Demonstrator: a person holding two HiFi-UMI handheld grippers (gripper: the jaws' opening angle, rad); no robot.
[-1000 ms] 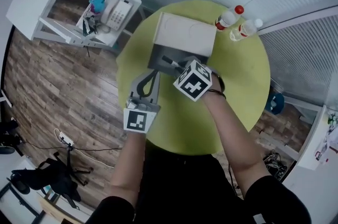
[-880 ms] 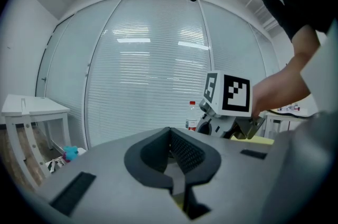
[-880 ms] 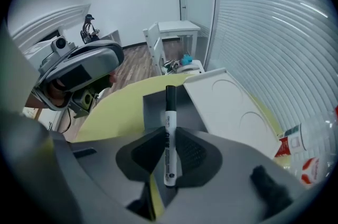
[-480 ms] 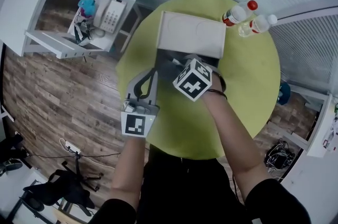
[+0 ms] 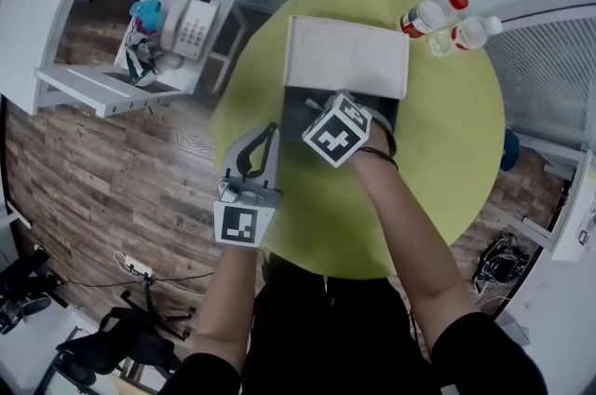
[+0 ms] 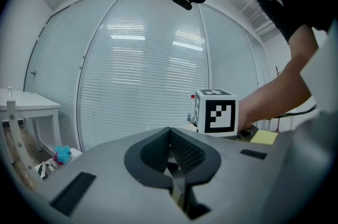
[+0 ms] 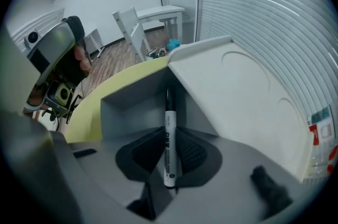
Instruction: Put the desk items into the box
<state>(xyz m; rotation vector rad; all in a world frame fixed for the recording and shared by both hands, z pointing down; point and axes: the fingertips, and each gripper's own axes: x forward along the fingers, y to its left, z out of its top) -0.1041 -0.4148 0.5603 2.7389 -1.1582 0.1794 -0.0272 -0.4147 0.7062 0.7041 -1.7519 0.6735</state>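
Marker (image 7: 169, 157) is pinched in your R gripper (image 7: 168, 134), tip aimed into the grey box (image 7: 129, 106), lid (image 7: 237, 96) tipped back. Get it low inside, level it, then let go so it won't bounce out. L gripper (image 6: 170, 139) is closed, empty, beside the box.

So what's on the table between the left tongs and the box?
Nothing: the head view shows only bare green table between the left tongs and the box. The right tongs hold a marker.
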